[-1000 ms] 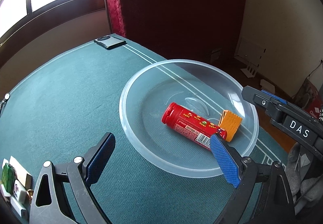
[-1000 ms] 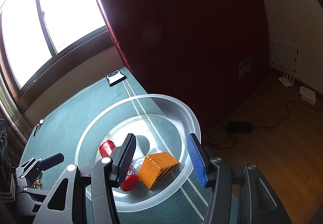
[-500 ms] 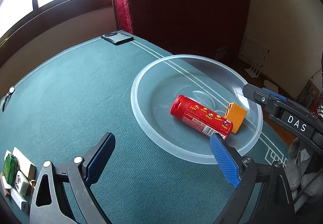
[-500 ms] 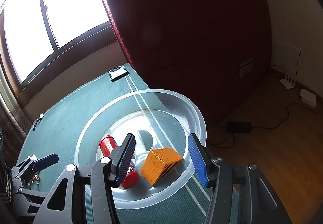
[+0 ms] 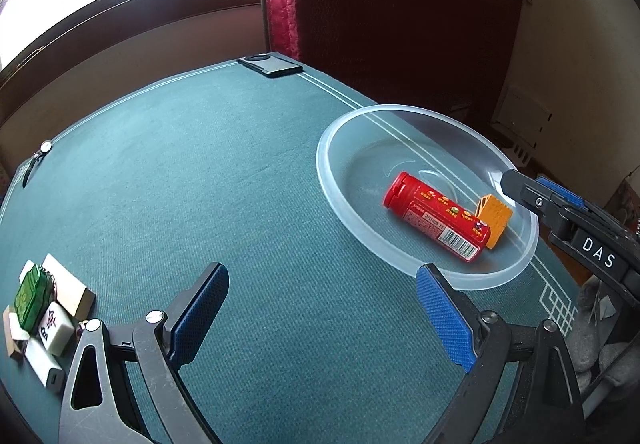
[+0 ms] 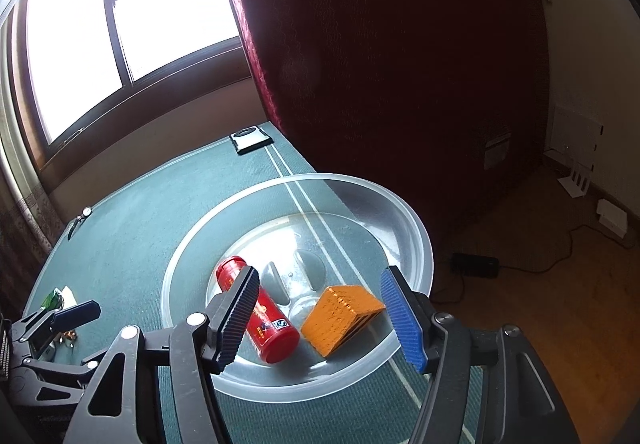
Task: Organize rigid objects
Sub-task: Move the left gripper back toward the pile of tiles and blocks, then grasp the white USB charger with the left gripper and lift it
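**Two in the bowl, a cluster left at the desk's edge**

The clear plastic bowl point(image 5: 520, 268) sits near the right side of the green desk point(image 5: 200, 184) and serves as the collecting spot. A red tube point(image 5: 436, 220) lies on its side in the bottom, and an orange block point(image 6: 340, 312) rests tilted just beside the tube's base end. The right gripper point(image 6: 320, 316) hangs over the bowl with its fingers spread wide and empty, the block showing between them. The left gripper point(image 5: 320, 316) is equally wide and empty, low over bare cloth. At the near-left edge lies a small cluster — a green case point(image 5: 32, 296) atop pale tiles point(image 5: 56, 328). These are probably next for the bowl. A dark phone point(image 5: 270, 65) lies at the far edge.
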Demonstrator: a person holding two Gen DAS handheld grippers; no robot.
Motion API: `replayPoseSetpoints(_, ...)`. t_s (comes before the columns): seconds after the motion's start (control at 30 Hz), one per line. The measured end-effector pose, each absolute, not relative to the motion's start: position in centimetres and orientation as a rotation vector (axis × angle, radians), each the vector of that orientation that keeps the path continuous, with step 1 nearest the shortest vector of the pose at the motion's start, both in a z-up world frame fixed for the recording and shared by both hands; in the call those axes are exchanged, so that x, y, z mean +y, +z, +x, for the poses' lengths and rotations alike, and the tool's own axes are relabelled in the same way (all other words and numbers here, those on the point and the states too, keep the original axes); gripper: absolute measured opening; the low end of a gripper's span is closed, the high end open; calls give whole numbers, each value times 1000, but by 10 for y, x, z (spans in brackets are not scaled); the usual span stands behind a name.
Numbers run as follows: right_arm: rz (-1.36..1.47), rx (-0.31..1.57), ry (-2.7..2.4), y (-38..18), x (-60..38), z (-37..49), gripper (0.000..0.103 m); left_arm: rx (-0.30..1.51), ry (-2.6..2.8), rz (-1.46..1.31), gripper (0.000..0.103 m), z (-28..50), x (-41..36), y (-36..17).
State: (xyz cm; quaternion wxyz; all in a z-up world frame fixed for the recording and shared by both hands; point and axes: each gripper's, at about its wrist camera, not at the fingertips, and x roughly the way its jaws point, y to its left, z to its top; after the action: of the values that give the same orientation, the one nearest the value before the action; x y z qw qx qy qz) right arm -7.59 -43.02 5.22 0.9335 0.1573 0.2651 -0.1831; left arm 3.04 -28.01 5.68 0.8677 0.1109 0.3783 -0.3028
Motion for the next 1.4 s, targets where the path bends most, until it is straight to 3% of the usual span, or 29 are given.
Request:
replayPoseSetpoints(0.7, 131, 605, -179, 43, -339, -68, 77, 766, -416, 112, 95, 27, -168, 69)
replayPoseSetpoints(1.4, 68, 707, 10, 20, -269, -61, 80, 798, -172, 50, 95, 36, -46, 46)
